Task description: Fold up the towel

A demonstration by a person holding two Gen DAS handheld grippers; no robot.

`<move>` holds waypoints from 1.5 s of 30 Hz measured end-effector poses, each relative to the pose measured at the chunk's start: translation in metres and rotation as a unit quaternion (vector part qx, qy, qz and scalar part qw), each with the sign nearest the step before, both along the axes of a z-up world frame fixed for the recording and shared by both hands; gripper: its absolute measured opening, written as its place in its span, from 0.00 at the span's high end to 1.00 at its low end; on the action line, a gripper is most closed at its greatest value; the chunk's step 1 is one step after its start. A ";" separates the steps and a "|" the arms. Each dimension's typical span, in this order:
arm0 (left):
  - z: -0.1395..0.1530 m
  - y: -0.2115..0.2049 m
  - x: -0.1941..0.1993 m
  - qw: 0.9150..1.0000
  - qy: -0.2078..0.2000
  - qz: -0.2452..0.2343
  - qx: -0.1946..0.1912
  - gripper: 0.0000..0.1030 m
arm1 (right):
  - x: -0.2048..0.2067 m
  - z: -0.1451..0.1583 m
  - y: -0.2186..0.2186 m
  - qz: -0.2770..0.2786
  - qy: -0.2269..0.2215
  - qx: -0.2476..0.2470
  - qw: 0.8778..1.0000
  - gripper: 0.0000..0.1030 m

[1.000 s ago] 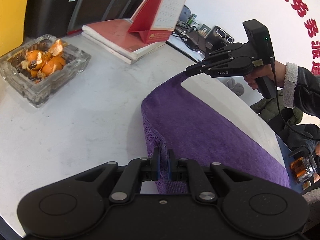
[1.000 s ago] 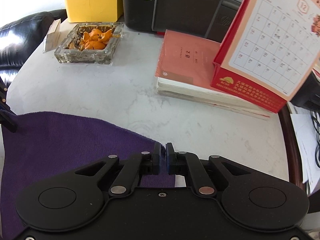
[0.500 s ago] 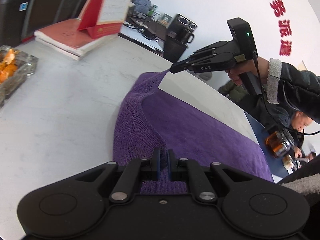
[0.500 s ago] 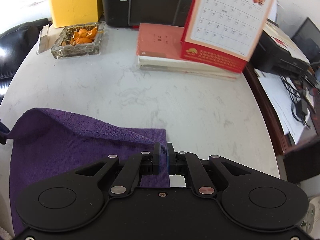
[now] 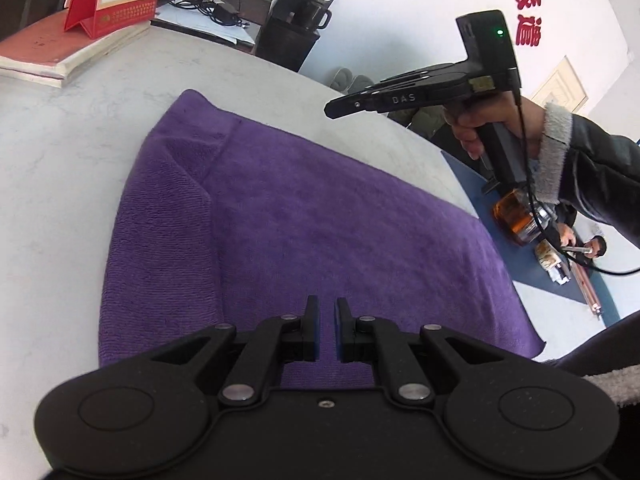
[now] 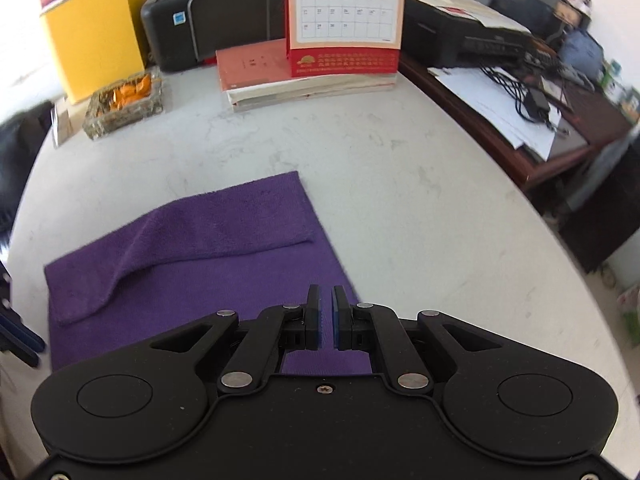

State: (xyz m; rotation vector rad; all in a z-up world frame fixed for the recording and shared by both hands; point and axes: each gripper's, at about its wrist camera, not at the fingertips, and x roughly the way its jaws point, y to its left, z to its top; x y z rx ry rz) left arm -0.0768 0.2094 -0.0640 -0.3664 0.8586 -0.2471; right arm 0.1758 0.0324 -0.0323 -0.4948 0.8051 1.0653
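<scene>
Now half-folded, the purple towel (image 6: 192, 264) lies on the worktop (image 6: 400, 208) just ahead of both empty, closed grippers, left gripper (image 5: 327, 330) nearer, right gripper (image 6: 326, 317) raised

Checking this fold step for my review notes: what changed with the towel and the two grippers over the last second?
The purple towel was held by its corners and carried over; now both are released and it lies folded on the table. The right gripper hangs clear above it, and the left gripper is shut on nothing. Ashtray, books and calendar are unmoved.
</scene>
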 end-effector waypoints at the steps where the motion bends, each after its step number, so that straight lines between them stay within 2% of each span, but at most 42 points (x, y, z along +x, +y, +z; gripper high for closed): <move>1: 0.001 -0.001 -0.001 1.000 0.001 0.001 0.017 0.93 | -0.002 -0.001 0.000 -0.004 0.004 0.005 1.000 0.94; 3: 0.001 -0.007 -0.007 0.997 0.009 -0.003 0.081 0.84 | -0.009 -0.004 0.000 -0.012 0.016 0.016 1.000 0.89; 4: 0.001 -0.008 -0.008 0.995 0.012 -0.006 0.099 0.80 | -0.013 -0.005 0.000 -0.015 0.023 0.021 0.999 0.87; 5: -0.001 -0.010 -0.009 0.993 0.013 -0.008 0.115 0.74 | -0.018 -0.007 0.001 -0.021 0.032 0.028 0.999 0.80; 8: -0.006 -0.026 -0.010 0.979 0.007 -0.037 0.202 0.70 | -0.029 -0.011 0.001 -0.040 0.063 0.049 0.996 0.59; 11: -0.013 -0.034 -0.005 0.968 0.002 -0.055 0.243 0.69 | -0.043 -0.018 0.004 -0.059 0.095 0.059 0.992 0.51; 15: -0.026 -0.037 0.004 0.957 0.008 -0.067 0.281 0.68 | -0.050 -0.023 0.004 -0.087 0.134 0.078 0.984 0.49; 18: -0.029 -0.029 0.008 0.961 0.005 -0.070 0.268 0.66 | -0.051 -0.024 0.003 -0.099 0.153 0.088 0.979 0.49; 22: -0.030 -0.014 0.013 0.971 0.016 -0.067 0.227 0.69 | -0.047 -0.023 0.005 -0.103 0.158 0.086 0.978 0.48; 24: -0.029 -0.011 0.014 0.972 0.016 -0.064 0.224 0.81 | -0.045 -0.024 0.008 -0.103 0.158 0.085 0.978 0.48; 26: -0.028 0.002 0.017 0.978 0.026 -0.044 0.204 0.92 | -0.042 -0.024 0.011 -0.102 0.161 0.085 0.978 0.48; 29: -0.027 0.023 0.018 0.987 0.041 -0.014 0.153 0.95 | -0.037 -0.025 0.017 -0.102 0.163 0.084 0.978 0.48; 31: -0.026 0.031 0.016 0.989 0.045 0.000 0.137 0.95 | -0.033 -0.025 0.021 -0.103 0.170 0.086 0.976 0.48; 36: -0.018 0.058 0.007 0.997 0.026 0.037 0.057 0.96 | -0.024 -0.028 0.032 -0.115 0.210 0.098 0.966 0.48; 40: -0.010 0.074 0.001 0.998 0.004 0.064 0.010 0.96 | -0.019 -0.038 0.040 -0.133 0.284 0.118 0.942 0.48; 43: -0.004 0.081 -0.004 0.997 -0.008 0.075 -0.005 0.96 | -0.019 -0.053 0.046 -0.153 0.357 0.132 0.912 0.48; 45: 0.000 0.085 -0.007 0.997 -0.017 0.078 -0.014 0.96 | -0.019 -0.067 0.048 -0.171 0.412 0.139 0.884 0.48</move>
